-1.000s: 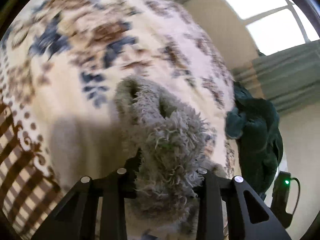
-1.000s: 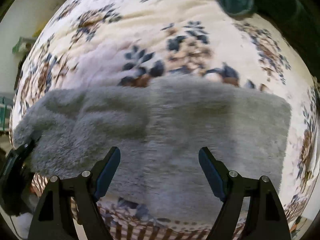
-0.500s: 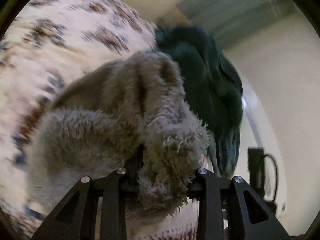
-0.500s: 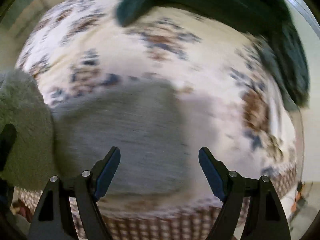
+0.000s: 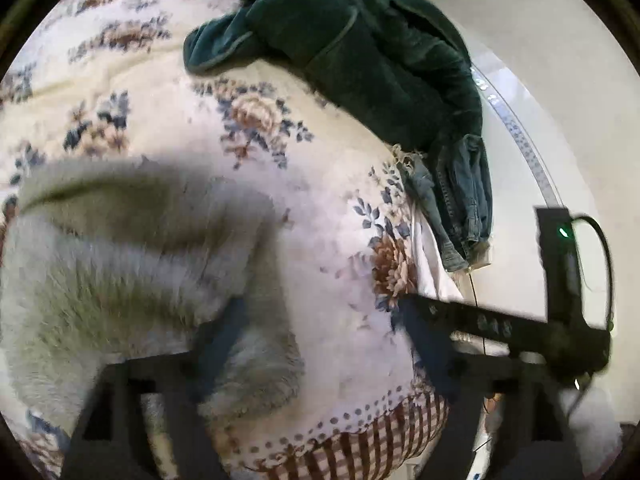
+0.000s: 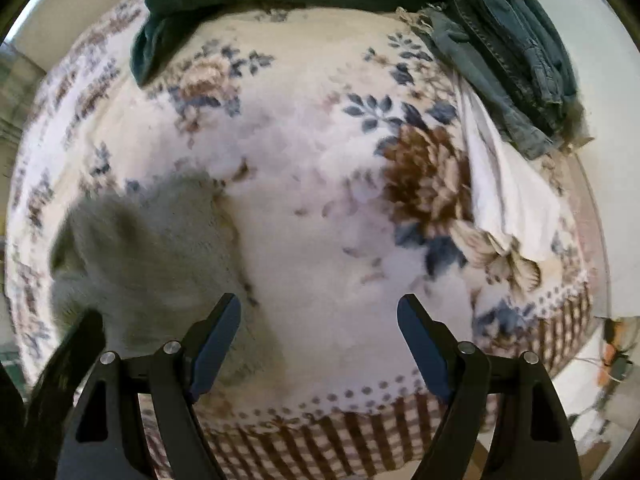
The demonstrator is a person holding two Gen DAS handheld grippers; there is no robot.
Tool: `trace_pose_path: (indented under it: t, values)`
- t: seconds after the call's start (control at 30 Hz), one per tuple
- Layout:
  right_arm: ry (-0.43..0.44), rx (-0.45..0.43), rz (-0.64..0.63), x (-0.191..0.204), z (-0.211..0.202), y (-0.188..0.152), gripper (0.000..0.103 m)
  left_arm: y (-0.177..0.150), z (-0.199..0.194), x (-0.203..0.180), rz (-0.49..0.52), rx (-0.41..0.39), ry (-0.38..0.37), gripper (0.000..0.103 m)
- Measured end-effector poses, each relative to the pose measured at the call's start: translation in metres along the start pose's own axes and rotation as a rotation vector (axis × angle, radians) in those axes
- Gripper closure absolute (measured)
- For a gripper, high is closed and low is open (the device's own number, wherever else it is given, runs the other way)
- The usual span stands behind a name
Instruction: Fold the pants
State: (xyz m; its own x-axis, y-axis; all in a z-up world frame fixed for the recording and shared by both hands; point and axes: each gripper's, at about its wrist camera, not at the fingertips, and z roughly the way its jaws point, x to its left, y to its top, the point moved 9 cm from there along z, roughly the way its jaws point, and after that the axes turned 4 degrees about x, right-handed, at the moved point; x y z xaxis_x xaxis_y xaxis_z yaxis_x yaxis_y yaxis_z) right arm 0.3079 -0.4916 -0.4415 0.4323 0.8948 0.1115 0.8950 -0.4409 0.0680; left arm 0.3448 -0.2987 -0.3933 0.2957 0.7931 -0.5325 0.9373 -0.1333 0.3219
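The fuzzy grey pants [image 5: 132, 256] lie folded in a bunched heap on the floral bedspread [image 5: 160, 92], at the left of the left wrist view. They also show at the lower left of the right wrist view [image 6: 148, 248]. My left gripper [image 5: 320, 320] is open and empty, its left finger over the heap's right edge. My right gripper [image 6: 320, 324] is open and empty, just right of the pants, above the bedspread [image 6: 304, 184]. It also shows in the left wrist view as a dark bar at the lower right.
A dark green garment [image 5: 360, 40] and folded blue jeans [image 5: 460, 200] lie at the bed's far right edge, also in the right wrist view [image 6: 512, 40]. A white cloth [image 6: 508, 188] lies beside them. The bedspread's checked border [image 6: 360, 432] marks the near edge.
My left gripper let go of the grey pants and opened; the pants now lie folded over on the bed. Both grippers swung to the right toward the bed's corner.
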Motion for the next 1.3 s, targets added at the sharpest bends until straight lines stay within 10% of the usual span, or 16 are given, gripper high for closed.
trace_pose_path:
  t: [0.2, 0.43, 0.5, 0.53, 0.63, 0.83, 1.03, 1.17, 1.3]
  values:
    - [0.237, 0.033, -0.081, 0.073, 0.009, 0.022, 0.014, 0.001, -0.056, 0.044, -0.046, -0.07, 0.156, 0.0]
    - [0.437, 0.302, -0.067, 0.166, 0.102, 0.018, 0.015, -0.017, -0.087, 0.18, -0.281, -0.058, 0.415, 0.0]
    - [0.504, 0.354, -0.042, 0.182, 0.121, 0.011, 0.037, -0.026, -0.095, 0.211, -0.35, -0.053, 0.461, 0.0]
    - [0.492, 0.353, -0.051, 0.187, 0.126, 0.007, 0.066, -0.031, -0.098, 0.219, -0.369, -0.055, 0.474, 0.0]
    - [0.449, 0.258, -0.103, 0.188, 0.11, 0.004, 0.072, -0.038, -0.107, 0.234, -0.409, -0.068, 0.49, 0.0]
    - [0.444, 0.129, -0.033, 0.123, 0.045, 0.032, 0.072, -0.038, -0.091, 0.222, -0.444, -0.073, 0.404, 0.0]
    - [0.264, 0.144, 0.103, 0.042, 0.076, 0.057, 0.07, -0.032, -0.029, 0.2, -0.414, 0.003, 0.302, 0.0]
    - [0.207, 0.307, 0.007, 0.059, 0.119, 0.051, 0.054, -0.04, -0.007, 0.204, -0.412, 0.059, 0.295, 0.0]
    - [0.065, 0.256, -0.194, 0.087, 0.095, 0.051, 0.049, -0.036, -0.038, 0.213, -0.459, -0.007, 0.279, 0.0]
